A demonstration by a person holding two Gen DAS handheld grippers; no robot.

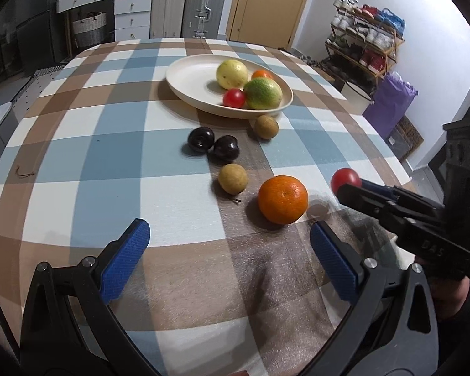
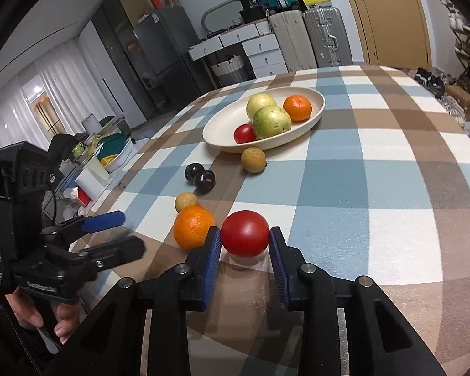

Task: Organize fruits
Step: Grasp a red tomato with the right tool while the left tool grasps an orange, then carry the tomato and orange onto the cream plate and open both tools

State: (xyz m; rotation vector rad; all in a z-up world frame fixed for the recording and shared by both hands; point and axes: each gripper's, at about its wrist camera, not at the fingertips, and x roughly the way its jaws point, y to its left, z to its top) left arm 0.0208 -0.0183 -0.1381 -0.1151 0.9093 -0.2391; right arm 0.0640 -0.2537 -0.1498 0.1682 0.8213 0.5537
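My right gripper (image 2: 245,235) is shut on a red tomato (image 2: 245,233) and holds it just above the checked tablecloth; it shows in the left wrist view (image 1: 345,179) too. My left gripper (image 1: 230,235) is open and empty, low over the table, just short of an orange (image 1: 282,199). Beyond lie two tan round fruits (image 1: 232,178) (image 1: 266,127) and two dark plums (image 1: 201,138). The cream plate (image 1: 188,76) holds a yellow fruit, a green fruit, a tomato and an orange.
The round table's right edge (image 1: 391,156) is close to my right gripper. Suitcases (image 1: 203,9), drawers and a door stand behind the table. A shoe rack (image 1: 366,37) and purple bag are at the right.
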